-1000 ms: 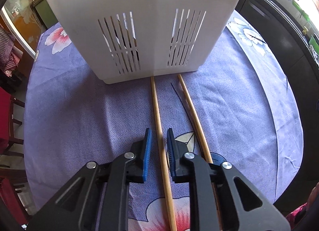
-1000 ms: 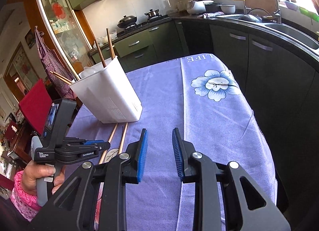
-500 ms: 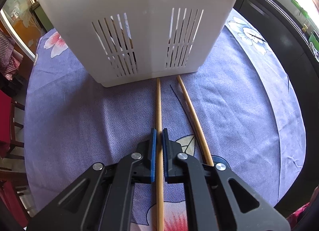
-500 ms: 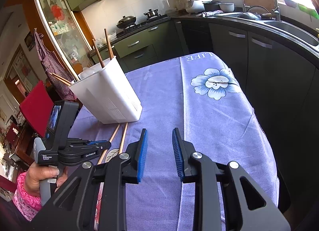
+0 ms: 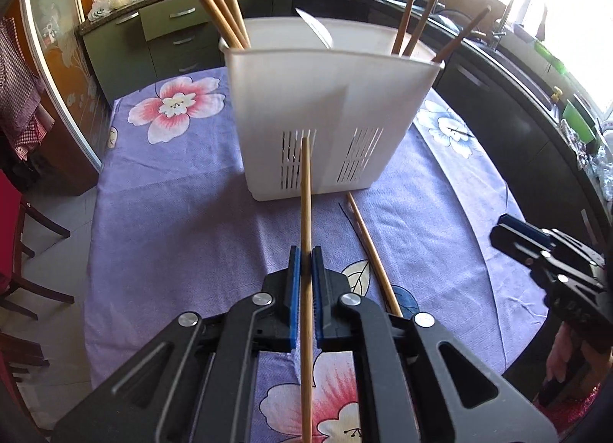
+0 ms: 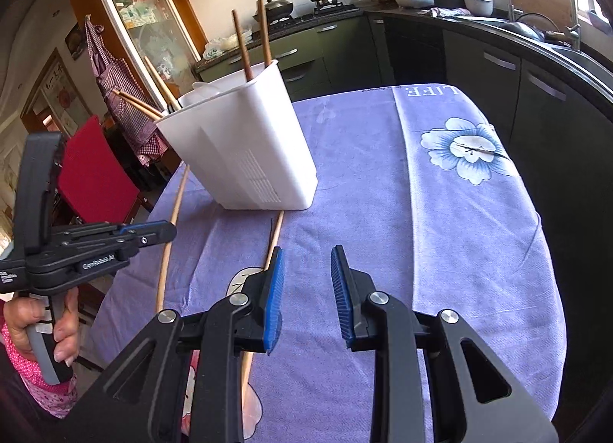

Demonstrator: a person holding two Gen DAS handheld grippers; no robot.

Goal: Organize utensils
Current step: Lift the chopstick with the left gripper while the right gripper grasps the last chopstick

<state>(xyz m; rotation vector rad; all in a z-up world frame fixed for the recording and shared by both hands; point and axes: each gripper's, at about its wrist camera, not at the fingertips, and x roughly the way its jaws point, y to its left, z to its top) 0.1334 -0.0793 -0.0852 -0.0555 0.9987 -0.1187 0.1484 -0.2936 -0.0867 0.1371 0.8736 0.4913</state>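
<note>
White holder [image 5: 329,110], floral purple tablecloth [image 5: 172,221]

We see wood chopstick [image 5: 305,213], matt; white plastic holder [image 5: 325,106], smooth; woven cloth on tabletop [image 5: 172,213]; ribbed blue fingers [image 6: 274,301].

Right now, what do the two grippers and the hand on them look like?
Both grippers, left and right, have black angular bodies, silver pivot screws and ribbed blue pads. The left one carries white lettering on its side and a grey handle. The left hand is bare, with a pink dotted sleeve.
</note>
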